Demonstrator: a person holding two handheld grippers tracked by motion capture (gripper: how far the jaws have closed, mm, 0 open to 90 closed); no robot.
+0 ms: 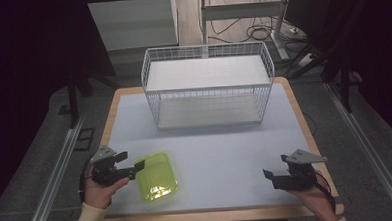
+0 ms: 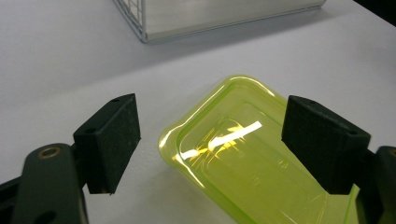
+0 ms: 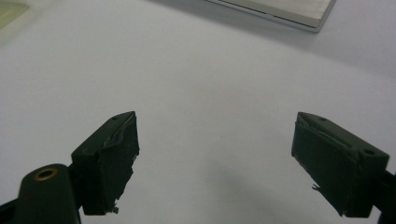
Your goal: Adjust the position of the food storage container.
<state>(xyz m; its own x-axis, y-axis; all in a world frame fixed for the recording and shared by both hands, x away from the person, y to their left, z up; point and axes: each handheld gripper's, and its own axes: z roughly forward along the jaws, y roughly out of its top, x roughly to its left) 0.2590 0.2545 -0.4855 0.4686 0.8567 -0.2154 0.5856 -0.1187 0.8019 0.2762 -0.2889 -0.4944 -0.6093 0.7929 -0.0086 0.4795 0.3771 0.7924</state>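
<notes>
A translucent yellow-green plastic tray (image 1: 158,176) lies flat near the table's front left. My left gripper (image 1: 134,168) is open at the tray's left edge, its jaws wide apart. In the left gripper view the tray (image 2: 238,154) lies between and below the jaws, and the right pad (image 2: 322,140) hangs over its rim; I cannot tell whether it touches. My right gripper (image 1: 273,177) is open near the front right corner, with bare tabletop between its pads (image 3: 109,158) in the right gripper view.
A white wire basket (image 1: 208,85) with a white shelf stands at the back middle of the table (image 1: 225,144). Its base corner (image 3: 289,11) appears at the top of the right gripper view. Dark floor and metal rails flank the table.
</notes>
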